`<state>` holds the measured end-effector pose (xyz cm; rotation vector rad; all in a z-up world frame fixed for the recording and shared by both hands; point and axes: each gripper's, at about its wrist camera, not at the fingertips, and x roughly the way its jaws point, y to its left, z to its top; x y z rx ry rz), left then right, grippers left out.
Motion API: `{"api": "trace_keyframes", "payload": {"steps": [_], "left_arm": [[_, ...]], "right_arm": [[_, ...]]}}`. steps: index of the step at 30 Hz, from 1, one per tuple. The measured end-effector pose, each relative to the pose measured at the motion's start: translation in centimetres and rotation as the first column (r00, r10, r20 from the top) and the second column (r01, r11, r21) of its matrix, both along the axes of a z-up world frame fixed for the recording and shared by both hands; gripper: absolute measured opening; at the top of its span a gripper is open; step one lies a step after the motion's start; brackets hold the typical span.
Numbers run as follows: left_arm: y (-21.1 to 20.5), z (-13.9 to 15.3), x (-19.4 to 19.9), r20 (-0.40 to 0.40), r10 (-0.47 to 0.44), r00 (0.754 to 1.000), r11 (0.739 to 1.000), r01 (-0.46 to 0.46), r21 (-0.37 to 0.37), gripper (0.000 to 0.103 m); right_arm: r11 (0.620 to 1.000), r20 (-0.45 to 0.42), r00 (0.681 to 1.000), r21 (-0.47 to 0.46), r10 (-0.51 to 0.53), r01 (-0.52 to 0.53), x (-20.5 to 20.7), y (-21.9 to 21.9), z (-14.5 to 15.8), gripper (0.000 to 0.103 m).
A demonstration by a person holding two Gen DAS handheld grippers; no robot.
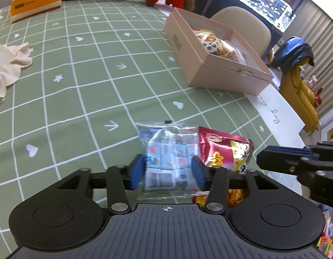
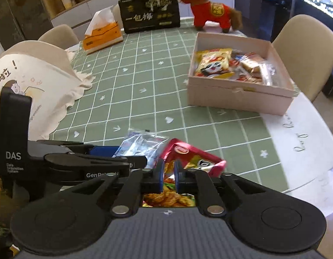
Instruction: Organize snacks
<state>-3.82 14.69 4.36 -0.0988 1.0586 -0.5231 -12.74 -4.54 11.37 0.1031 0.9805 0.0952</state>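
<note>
My left gripper (image 1: 168,170) has its blue pads on either side of a clear bag of small blue-and-white packets (image 1: 166,151), touching it on the green checked tablecloth. My right gripper (image 2: 167,177) is nearly shut, pinching a red and yellow snack bag (image 2: 188,157) that lies next to the clear bag (image 2: 142,143). The red bag also shows in the left wrist view (image 1: 224,151), with the right gripper at the far right edge (image 1: 295,161). An open pink box (image 2: 237,99) holding several snack packs sits further back on the right; it also shows in the left wrist view (image 1: 209,64).
A cream cloth bag (image 2: 37,79) lies at the left. An orange tissue box (image 2: 101,34), a black packet (image 2: 150,11) and a red plush horse (image 2: 211,10) stand at the far edge. Beige chairs (image 2: 306,49) surround the table. A white paper strip (image 2: 300,136) lies at the right edge.
</note>
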Motion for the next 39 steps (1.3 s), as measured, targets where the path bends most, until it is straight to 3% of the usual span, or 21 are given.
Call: {"api": "trace_keyframes", "payload": {"steps": [2, 3, 5, 6, 7, 11, 12, 19, 23, 26, 31, 37, 39], "left_arm": [[0.7, -0.1, 0.1, -0.020, 0.007, 1.000, 1.000, -0.007, -0.017, 0.040], [1.1, -0.1, 0.1, -0.032, 0.010, 0.999, 1.000, -0.011, -0.030, 0.038], [1.6, -0.2, 0.1, -0.045, 0.012, 0.999, 0.999, -0.014, -0.041, 0.036], [1.7, -0.2, 0.0, -0.045, 0.010, 0.999, 0.999, -0.012, -0.038, 0.035], [1.8, -0.1, -0.1, -0.045, 0.008, 0.999, 0.999, -0.010, -0.034, 0.035], [2.2, 0.1, -0.4, -0.035, -0.003, 0.999, 1.000, 0.003, -0.007, 0.035], [2.3, 0.2, -0.5, -0.031, -0.006, 1.000, 1.000, 0.006, 0.004, 0.035], [5.0, 1.0, -1.2, 0.012, -0.013, 1.000, 0.995, 0.012, 0.099, 0.034], [6.6, 0.8, -1.2, -0.023, -0.016, 1.000, 0.998, 0.018, 0.057, 0.034], [6.1, 1.2, -1.8, -0.006, -0.051, 0.999, 0.995, 0.051, 0.081, 0.036], [3.3, 0.8, -1.8, -0.016, -0.086, 0.996, 0.988, 0.088, 0.130, 0.053], [-0.4, 0.3, -1.1, 0.022, -0.129, 0.991, 0.979, 0.124, 0.165, 0.068], [-1.8, 0.0, -1.4, 0.044, -0.169, 0.985, 0.966, 0.156, 0.208, 0.074]], "right_arm": [[0.999, -0.031, 0.998, -0.011, -0.046, 0.045, 0.5, -0.5, -0.8, 0.011], [0.998, -0.053, 0.996, -0.009, -0.065, 0.065, 0.6, -0.9, -1.2, 0.016], [0.993, -0.104, 0.988, 0.000, -0.115, 0.116, 0.8, -2.0, -2.2, 0.041], [0.989, -0.124, 0.982, 0.002, -0.144, 0.145, 0.8, -2.5, -2.8, 0.061], [0.986, -0.135, 0.977, 0.003, -0.165, 0.167, 0.6, -2.8, -3.3, 0.069], [0.977, -0.199, 0.959, 0.023, -0.202, 0.210, 0.3, -2.8, -5.7, 0.072], [0.977, -0.178, 0.963, 0.021, -0.205, 0.212, 0.1, -2.4, -5.8, 0.080], [0.972, -0.130, 0.965, -0.085, -0.228, 0.218, 1.4, 1.6, -7.1, 0.100], [0.954, -0.038, 0.959, -0.127, -0.280, 0.273, 2.4, 2.8, -7.8, 0.103], [0.954, -0.014, 0.961, -0.126, -0.276, 0.272, 2.4, 2.9, -7.9, 0.103], [0.968, 0.009, 0.976, -0.126, -0.220, 0.219, 0.8, 2.2, -7.4, 0.088], [0.962, 0.031, 0.972, -0.138, -0.233, 0.235, -1.9, 0.9, -7.5, 0.087], [0.961, 0.037, 0.971, -0.141, -0.235, 0.238, -2.5, 0.4, -7.5, 0.087]]}}
